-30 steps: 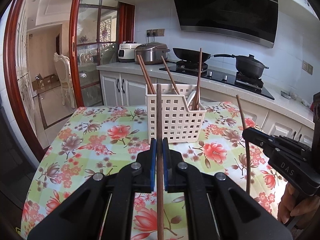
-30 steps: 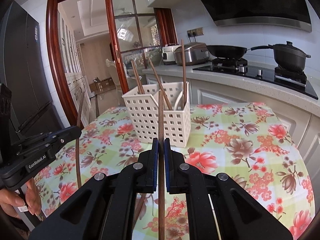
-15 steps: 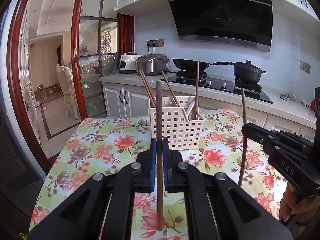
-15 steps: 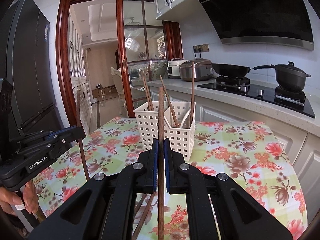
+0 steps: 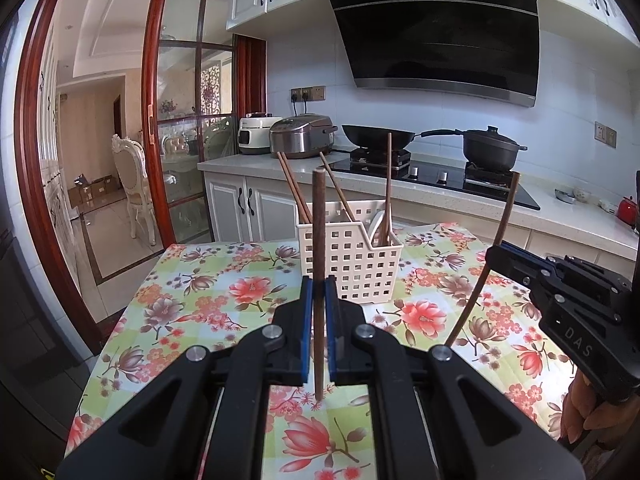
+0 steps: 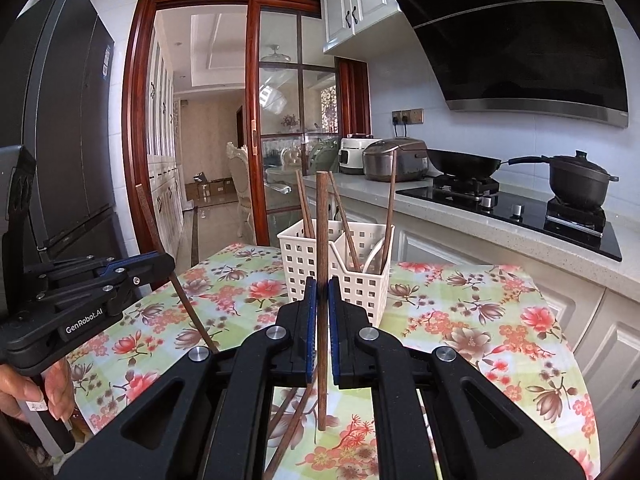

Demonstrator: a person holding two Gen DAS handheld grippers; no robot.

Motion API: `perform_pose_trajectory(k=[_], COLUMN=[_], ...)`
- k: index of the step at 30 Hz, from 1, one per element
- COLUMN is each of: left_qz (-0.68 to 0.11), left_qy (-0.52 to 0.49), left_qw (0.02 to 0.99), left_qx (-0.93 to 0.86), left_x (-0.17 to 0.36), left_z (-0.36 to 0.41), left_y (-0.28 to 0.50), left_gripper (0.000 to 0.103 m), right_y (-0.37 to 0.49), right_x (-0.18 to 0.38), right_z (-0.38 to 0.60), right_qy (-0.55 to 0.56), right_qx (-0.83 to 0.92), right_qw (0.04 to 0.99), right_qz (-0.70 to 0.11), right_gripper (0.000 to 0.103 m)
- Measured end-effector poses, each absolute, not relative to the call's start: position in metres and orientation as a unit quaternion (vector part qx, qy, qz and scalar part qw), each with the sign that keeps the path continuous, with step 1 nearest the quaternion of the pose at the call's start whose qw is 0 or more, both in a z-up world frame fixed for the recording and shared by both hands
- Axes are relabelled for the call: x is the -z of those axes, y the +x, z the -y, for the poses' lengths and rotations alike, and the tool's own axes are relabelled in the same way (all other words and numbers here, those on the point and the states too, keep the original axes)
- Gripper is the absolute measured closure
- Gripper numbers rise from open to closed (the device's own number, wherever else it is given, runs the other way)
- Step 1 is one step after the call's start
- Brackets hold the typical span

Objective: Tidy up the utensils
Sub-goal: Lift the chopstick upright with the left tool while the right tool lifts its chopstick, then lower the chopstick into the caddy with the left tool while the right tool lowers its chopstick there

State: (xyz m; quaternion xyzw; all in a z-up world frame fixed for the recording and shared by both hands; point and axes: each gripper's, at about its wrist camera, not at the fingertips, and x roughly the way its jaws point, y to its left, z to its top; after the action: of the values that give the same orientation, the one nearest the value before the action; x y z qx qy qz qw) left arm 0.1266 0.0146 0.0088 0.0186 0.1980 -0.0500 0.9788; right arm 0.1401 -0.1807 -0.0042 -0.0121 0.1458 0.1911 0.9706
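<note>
Floral-clothed bench point(image 5: 208, 292), white slotted basket point(image 5: 360, 264) at its far middle holding chopsticks and a spoon, left tongs point(image 5: 319, 292) clamping an upright chopstick point(image 5: 319, 216), right tongs point(image 6: 321, 292) clamping another chopstick point(image 6: 321, 220) nearer than the basket

The left gripper point(image 5: 319, 300) clamps an upright chopstick point(image 5: 319, 240) before the white basket point(image 5: 352, 256) on the floral tablecloth point(image 5: 208, 288)

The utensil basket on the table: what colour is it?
Cream-white utensil basket, best seen from the left wrist view.
</note>
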Motion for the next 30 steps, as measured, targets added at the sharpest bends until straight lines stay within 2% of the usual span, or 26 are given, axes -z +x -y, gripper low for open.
perform_pose_trajectory(k=[18,30], left_qz=[-0.185,-0.188], left_qy=[0.022,0.006], left_qw=[0.981,0.979], left_qx=[0.054,0.079], left_x=[-0.021,-0.062], left_z=[-0.013,-0.022], left_y=[0.124,0.171], left_gripper=[0.097,0.097], right_y=[0.143,0.202], right_x=[-0.008,-0.04], right_z=[0.181,0.185], right_qy=[-0.018,-0.014], right_qx=[-0.187,-0.197], right_qw=[0.974,0.969], right_qz=[-0.13,-0.148], right_gripper=[0.097,0.097])
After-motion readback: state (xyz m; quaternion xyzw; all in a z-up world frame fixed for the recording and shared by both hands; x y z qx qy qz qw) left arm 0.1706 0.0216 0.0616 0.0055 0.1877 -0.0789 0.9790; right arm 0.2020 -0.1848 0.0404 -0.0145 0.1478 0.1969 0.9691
